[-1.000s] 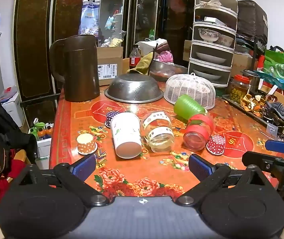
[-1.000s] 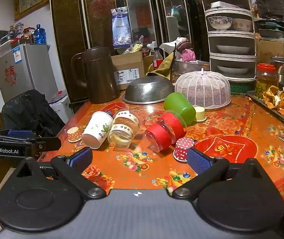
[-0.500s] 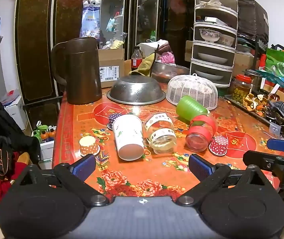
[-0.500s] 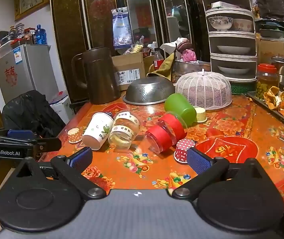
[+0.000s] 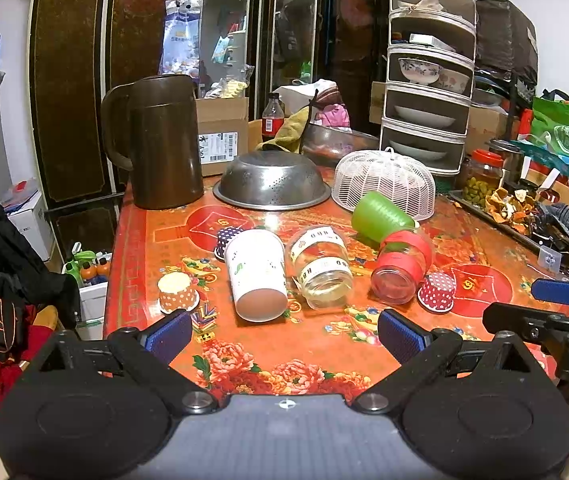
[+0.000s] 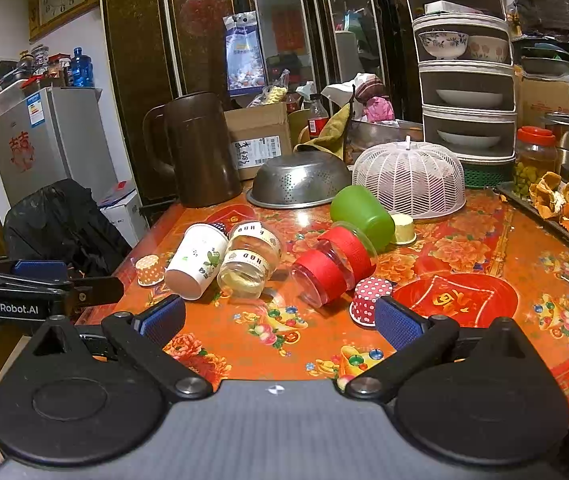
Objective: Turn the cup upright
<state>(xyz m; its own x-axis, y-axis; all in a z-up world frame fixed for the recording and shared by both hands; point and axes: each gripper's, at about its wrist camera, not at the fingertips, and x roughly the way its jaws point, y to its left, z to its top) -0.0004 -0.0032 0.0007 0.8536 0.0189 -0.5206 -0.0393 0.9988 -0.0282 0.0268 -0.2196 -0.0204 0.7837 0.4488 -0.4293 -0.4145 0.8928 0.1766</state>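
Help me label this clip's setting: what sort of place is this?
Probably a lived-in home kitchen or dining area: a tiered dish rack holding bowls, a small fridge, and a floral table with a steel colander.

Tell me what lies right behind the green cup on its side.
Behind the green cup sits a small yellow paper cup, upside down, partly hidden by it, and farther back the white mesh food cover. What is under that cover cannot be made out.
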